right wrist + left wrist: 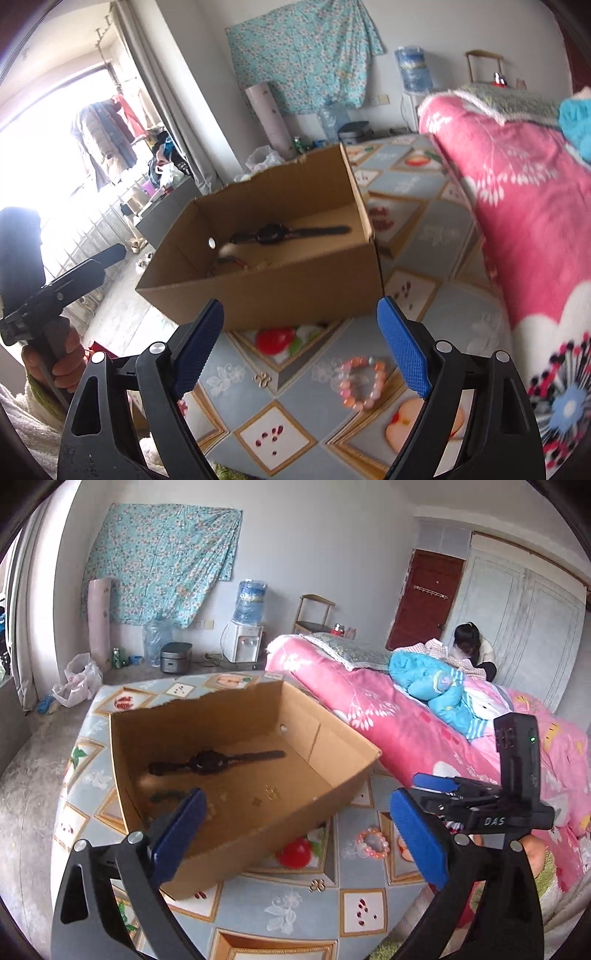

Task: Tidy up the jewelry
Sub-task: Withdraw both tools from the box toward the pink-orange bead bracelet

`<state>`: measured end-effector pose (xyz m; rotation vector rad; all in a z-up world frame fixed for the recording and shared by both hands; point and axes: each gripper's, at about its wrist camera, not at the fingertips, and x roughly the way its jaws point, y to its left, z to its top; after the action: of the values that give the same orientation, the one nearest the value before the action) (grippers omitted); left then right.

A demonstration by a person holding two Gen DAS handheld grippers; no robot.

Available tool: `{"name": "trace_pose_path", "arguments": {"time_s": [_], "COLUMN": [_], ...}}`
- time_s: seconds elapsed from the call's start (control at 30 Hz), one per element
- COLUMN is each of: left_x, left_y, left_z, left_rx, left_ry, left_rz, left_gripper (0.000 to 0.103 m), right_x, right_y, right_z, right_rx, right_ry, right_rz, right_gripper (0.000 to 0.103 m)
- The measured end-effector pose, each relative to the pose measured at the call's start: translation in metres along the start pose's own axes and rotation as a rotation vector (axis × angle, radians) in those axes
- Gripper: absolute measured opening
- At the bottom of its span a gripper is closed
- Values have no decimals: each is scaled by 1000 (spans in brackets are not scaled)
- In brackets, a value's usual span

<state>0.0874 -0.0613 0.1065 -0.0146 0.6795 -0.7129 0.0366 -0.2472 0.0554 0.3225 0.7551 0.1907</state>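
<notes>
1. A cardboard box (236, 771) stands open-topped on a table covered with a fruit-patterned cloth (295, 901), just beside a bed with a pink quilt (388, 716)
2. Inside the box a black wristwatch (210, 762) lies flat on the bottom with its strap stretched out; a few small gold pieces (271, 793) lie near it on the box floor, too small to tell what they are
3. A pink and white bead bracelet (360, 382) lies on the cloth outside the box, in front of its near wall and towards the bed
4. A small gold clover-shaped piece (263, 378) lies on the cloth to the left of the bracelet, apart from it
5. The left gripper (295, 823) hangs over the near edge of the box with its blue pads spread wide and nothing between them; its left pad overlaps the box interior in the left wrist view
6. The right gripper (301, 349) hovers above the cloth in front of the box, jaws wide apart and empty, with the bracelet and the gold piece lying on the cloth below and between its two fingers
7. In the left wrist view the right gripper shows at the right, above the table edge beside the quilt, its blue fingers (434, 783) parted
8. A water dispenser (245, 627) stands against the far wall under a floral sheet (162, 561)
</notes>
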Motion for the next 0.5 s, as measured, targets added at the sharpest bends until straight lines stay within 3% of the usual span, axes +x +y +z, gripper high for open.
{"name": "trace_pose_path", "arguments": {"time_s": [0.17,0.5], "left_x": [-1,5], "left_y": [-4,-8], "left_z": [-18,-58], "left_rx": [-21,-7], "left_ry": [34,134], "left_rz": [28,83], "left_gripper": [97,97], "right_x": [14,18], "right_y": [-2,7], "right_z": [-29,-63], "right_rx": [46,2], "right_ry": [90,185], "right_rz": [7,-26], "right_gripper": [81,81]}}
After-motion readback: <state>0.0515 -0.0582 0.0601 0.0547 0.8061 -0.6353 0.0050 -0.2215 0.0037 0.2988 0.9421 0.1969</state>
